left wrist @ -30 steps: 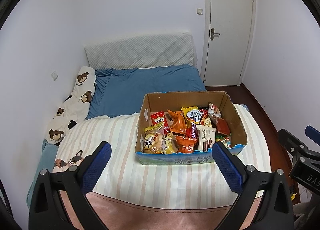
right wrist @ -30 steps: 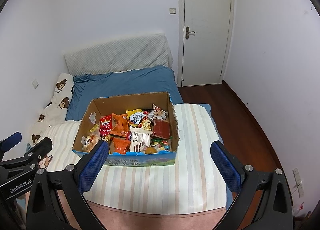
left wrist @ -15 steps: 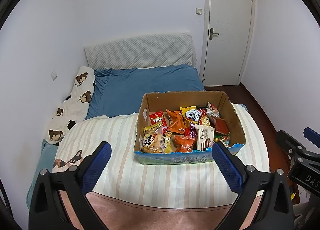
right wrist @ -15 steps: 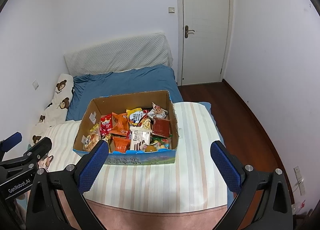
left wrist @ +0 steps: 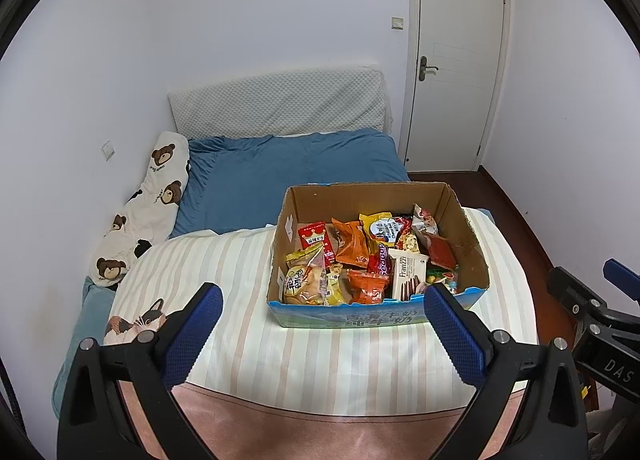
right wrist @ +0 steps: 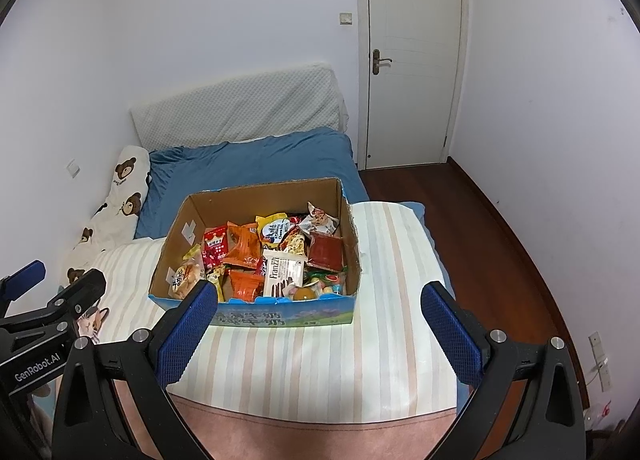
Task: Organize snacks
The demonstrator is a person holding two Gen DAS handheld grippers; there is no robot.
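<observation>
An open cardboard box (left wrist: pixel 466 226) (right wrist: pixel 176 236) with a blue printed front stands on the striped blanket. It holds several mixed snack packets: orange bags (left wrist: pixel 352 242) (right wrist: pixel 242 240), a white Franzzi biscuit pack (left wrist: pixel 407 274) (right wrist: pixel 282 272), a red packet (left wrist: pixel 314 236) and a yellow bun bag (left wrist: pixel 302 282). My left gripper (left wrist: pixel 323 334) is open and empty, above the blanket in front of the box. My right gripper (right wrist: pixel 320 330) is open and empty, also in front of the box.
The striped blanket (left wrist: pixel 224 260) (right wrist: pixel 400 252) covers the bed's near end, with a blue sheet (left wrist: pixel 288 168) behind. A bear-print pillow (left wrist: pixel 156 188) lies at the left wall. A closed white door (right wrist: pixel 412 56) and wooden floor (right wrist: pixel 492 244) are at the right.
Both grippers have risen or drawn back slightly, so the box sits a little higher in both views. Jaws stay open.
</observation>
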